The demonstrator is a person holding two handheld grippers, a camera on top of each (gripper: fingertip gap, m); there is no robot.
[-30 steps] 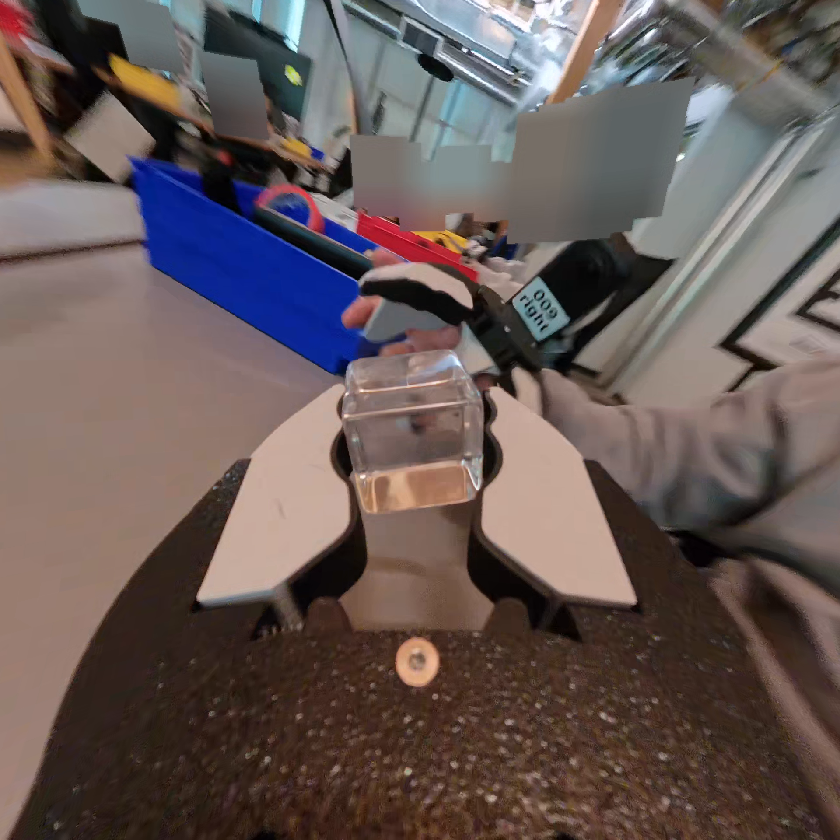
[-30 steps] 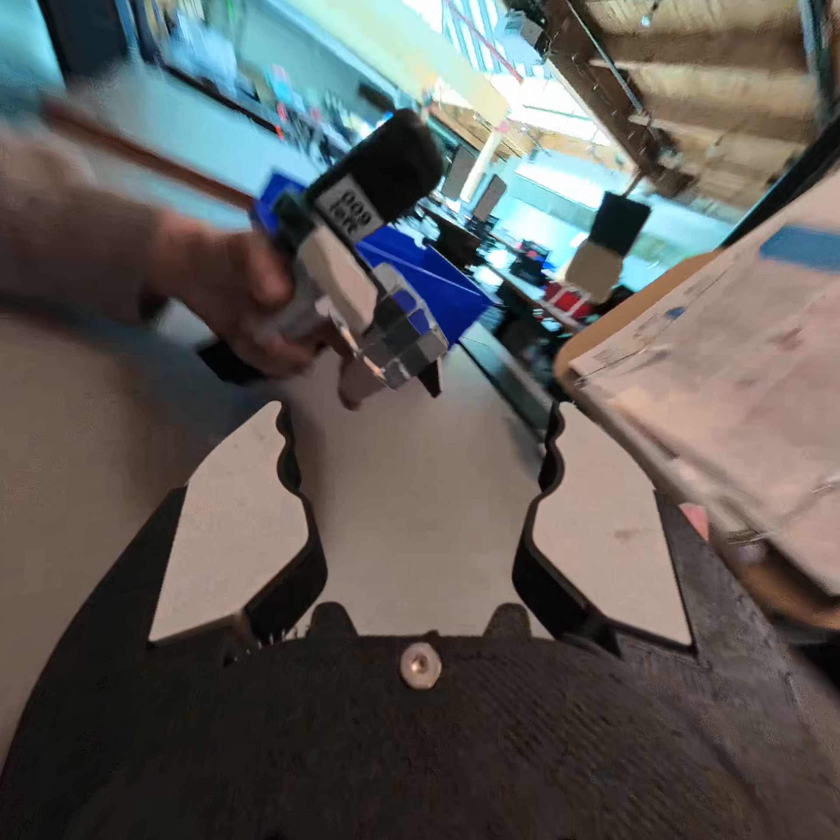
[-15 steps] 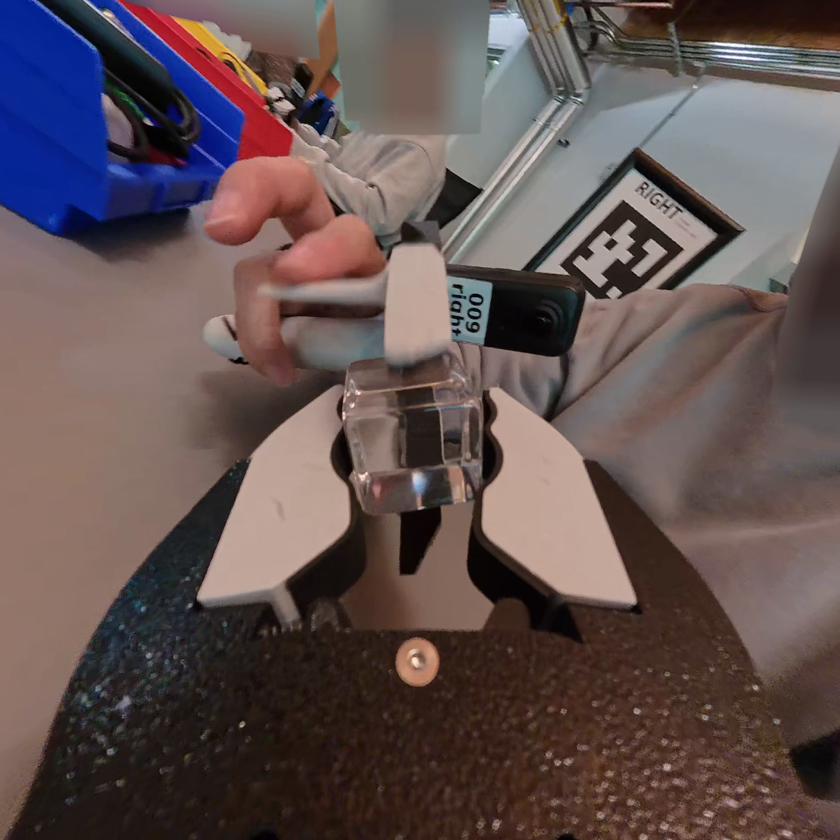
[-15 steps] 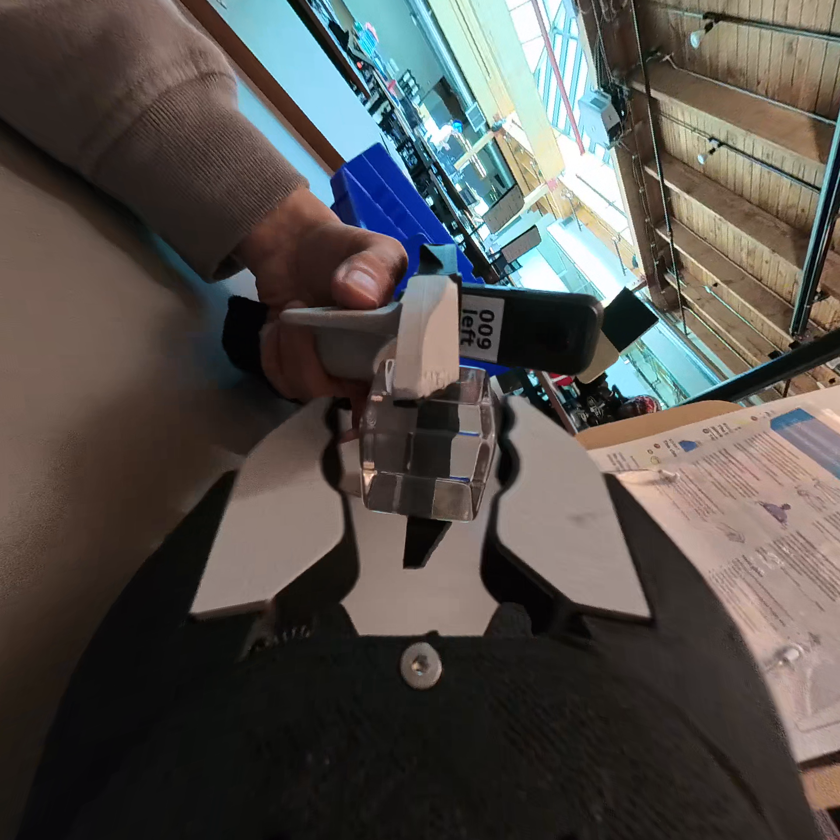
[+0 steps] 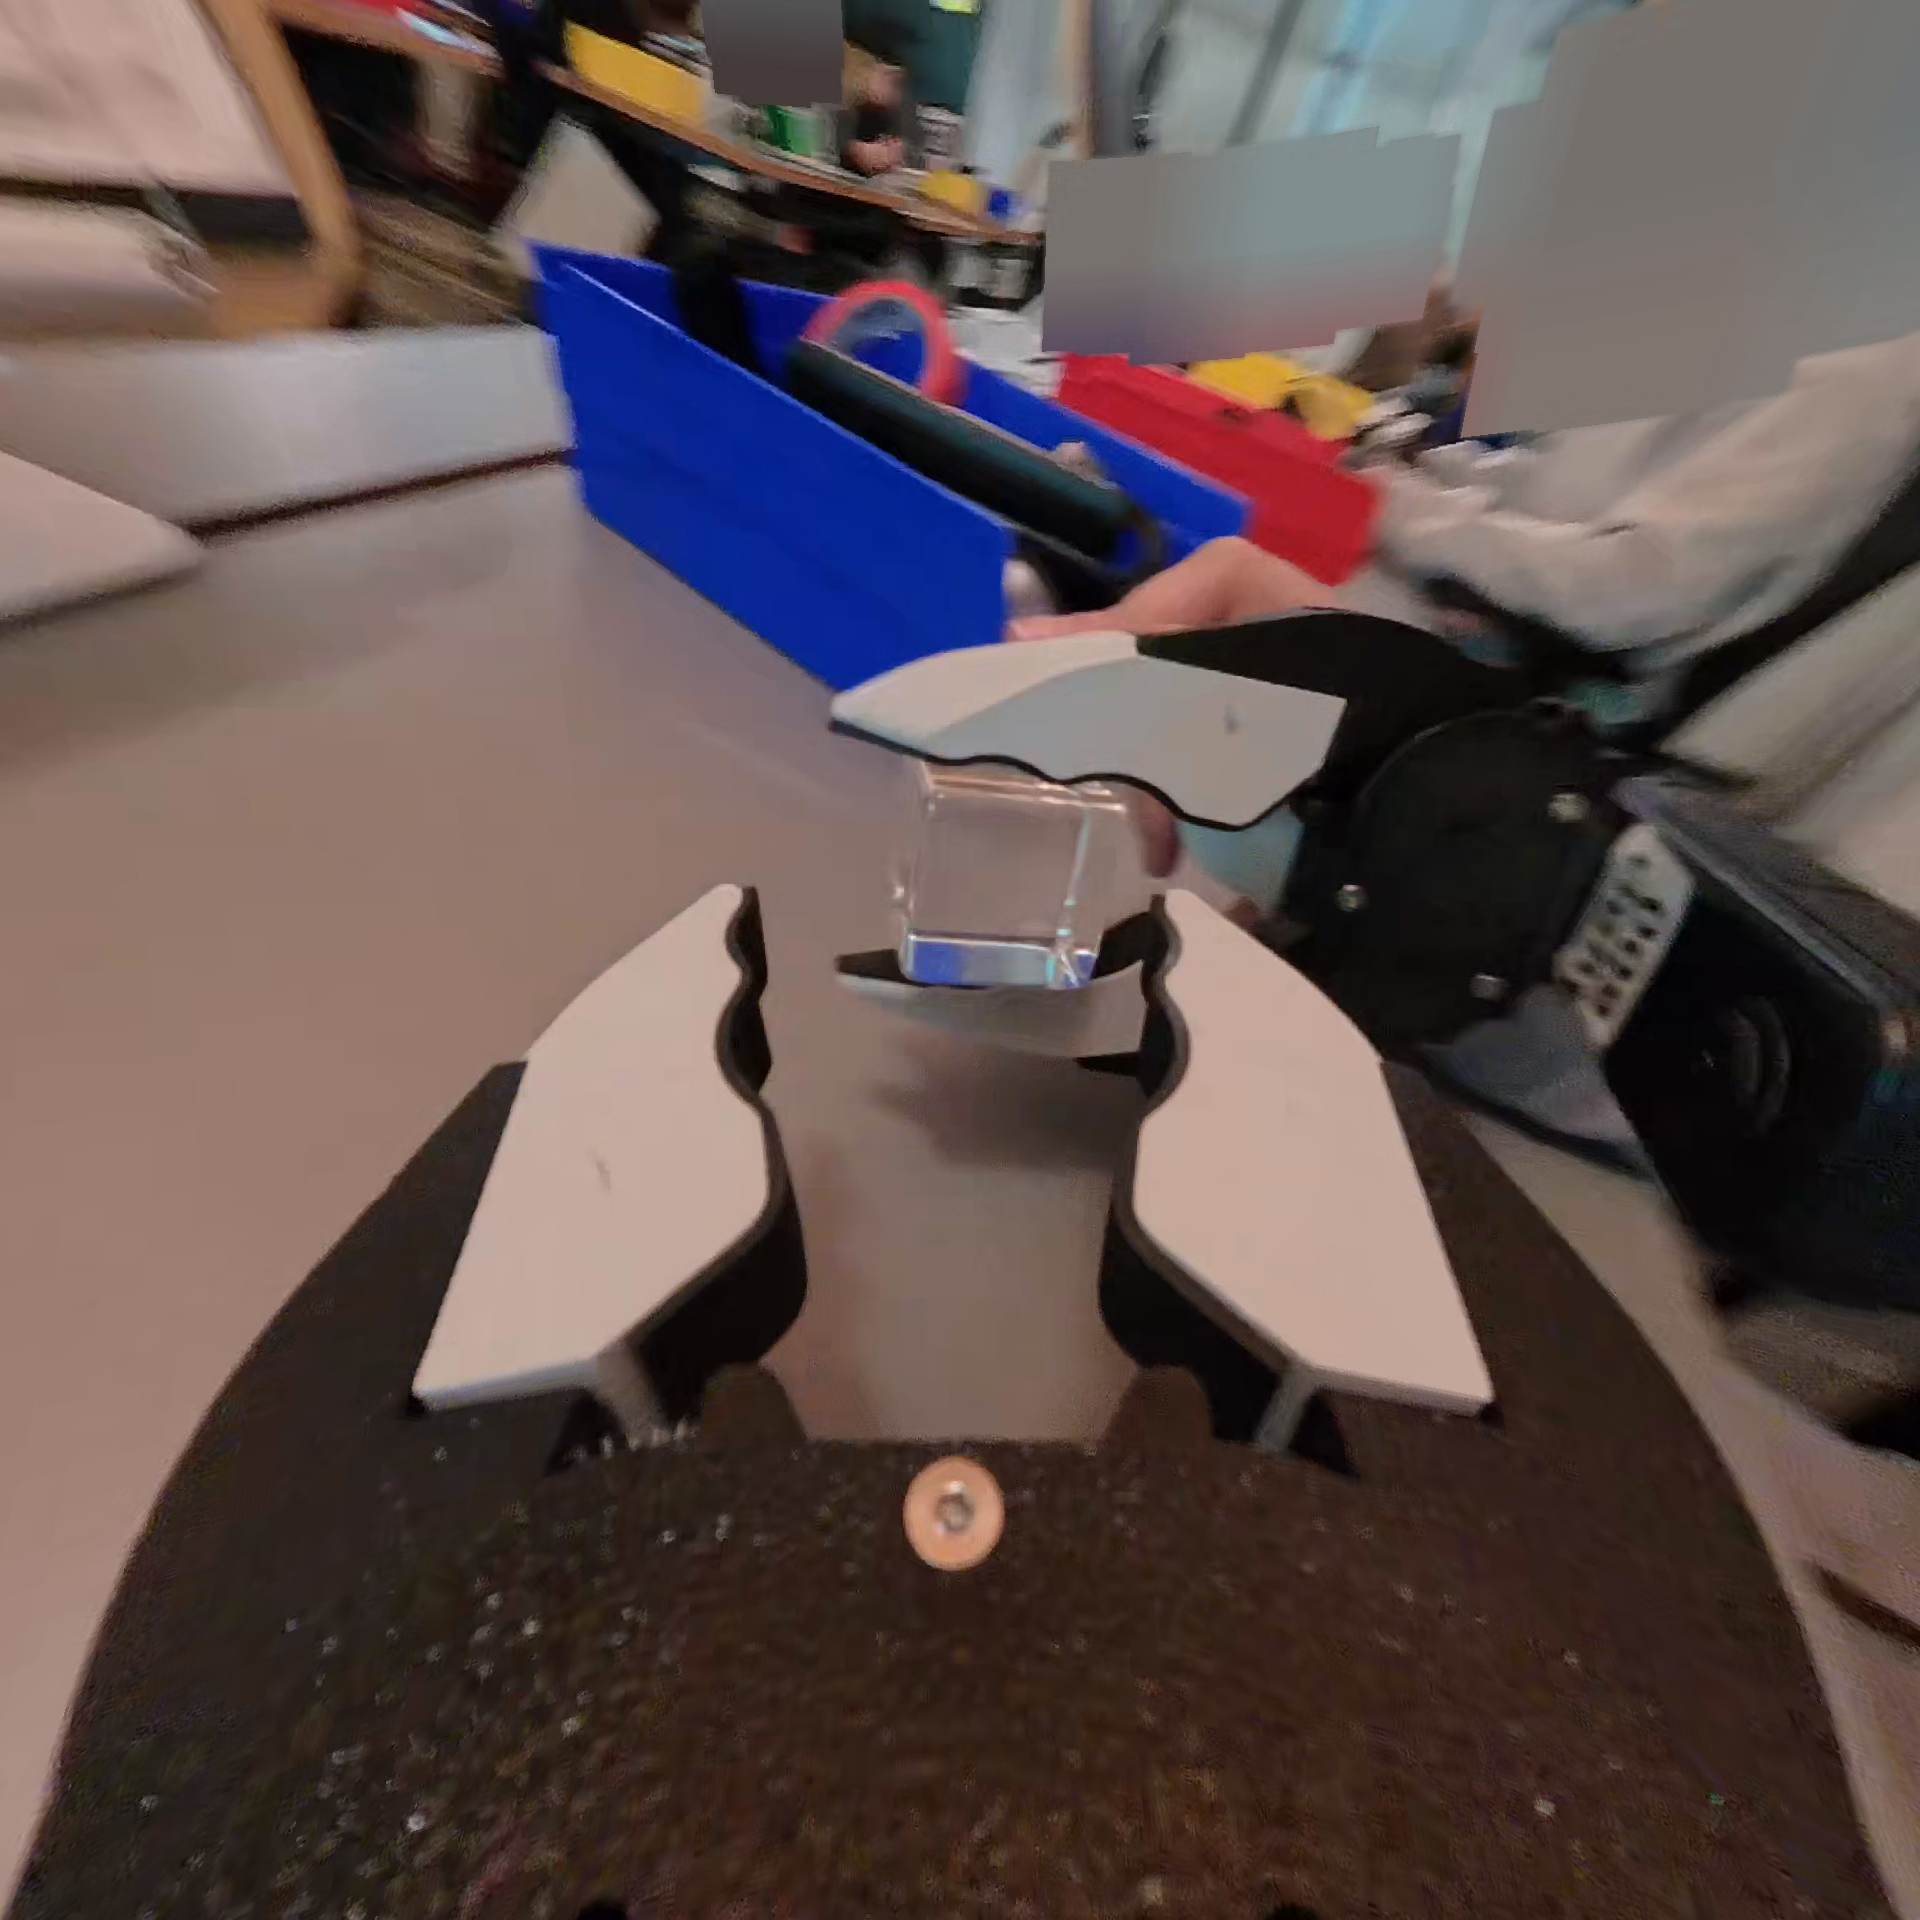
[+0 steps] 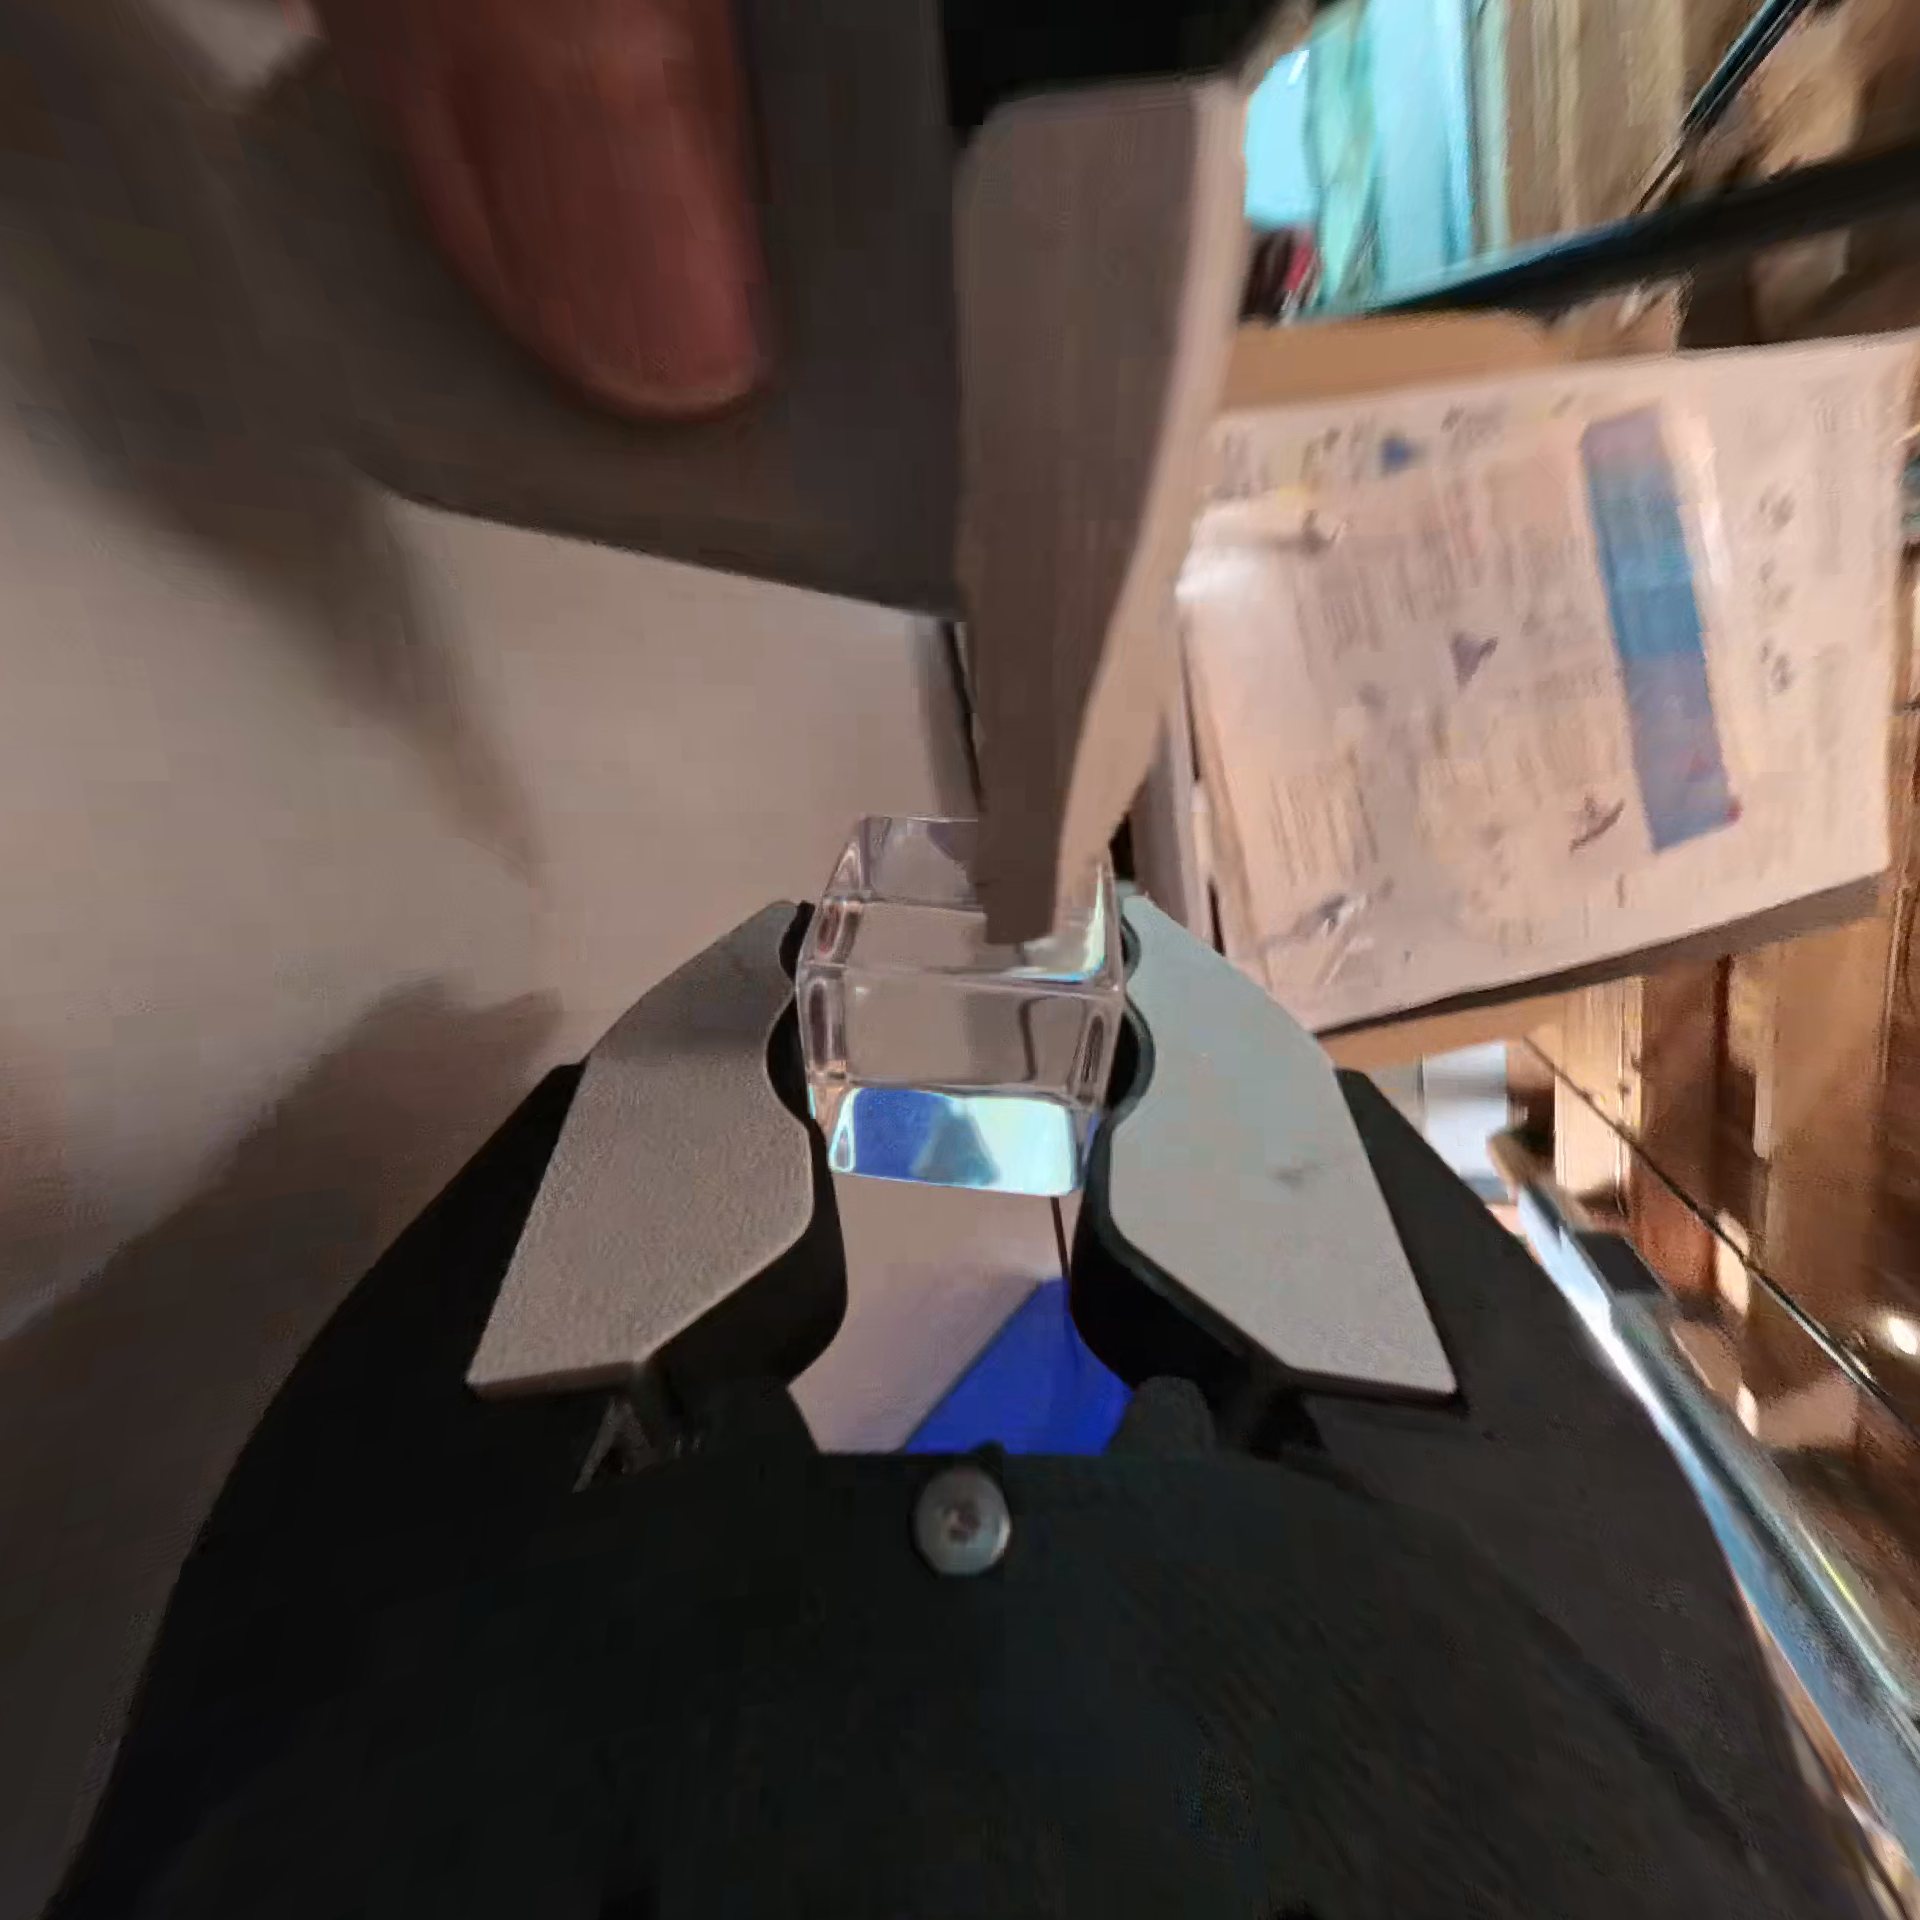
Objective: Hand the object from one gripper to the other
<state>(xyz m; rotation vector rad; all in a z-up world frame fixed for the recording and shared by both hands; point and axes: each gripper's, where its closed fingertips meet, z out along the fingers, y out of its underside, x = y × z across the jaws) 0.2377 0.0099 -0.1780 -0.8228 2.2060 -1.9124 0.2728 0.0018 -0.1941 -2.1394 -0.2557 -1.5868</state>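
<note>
Right gripper (image 6: 961, 1023) has its two fingers clamped tight on the clear cube (image 6: 956, 1049), one grey pad on each side face, so the cube sits right at the fingertips and up off the table. In the left wrist view you see that same gripper from the side, coming in from the right, one finger over the cube (image 5: 1003, 883) and one under it, with a hand (image 5: 1174, 597) just visible behind the top finger.

Left gripper (image 5: 951, 940) is spread wide with nothing between its fingers. The cube hangs just past its tips, a bit right of centre, not touching either pad as far as I can tell. In the right wrist view one of the left gripper's fingers (image 6: 1081, 582) comes down from above and its tip looks like it meets the cube's top face, though that part is pretty blurry.

Behind all this, a grey table (image 5: 364, 810) with a blue bin (image 5: 748, 499) and a red bin (image 5: 1216, 457) at the far edge. Printed sheets (image 6: 1538, 665) sit off to the right in the right wrist view.
</note>
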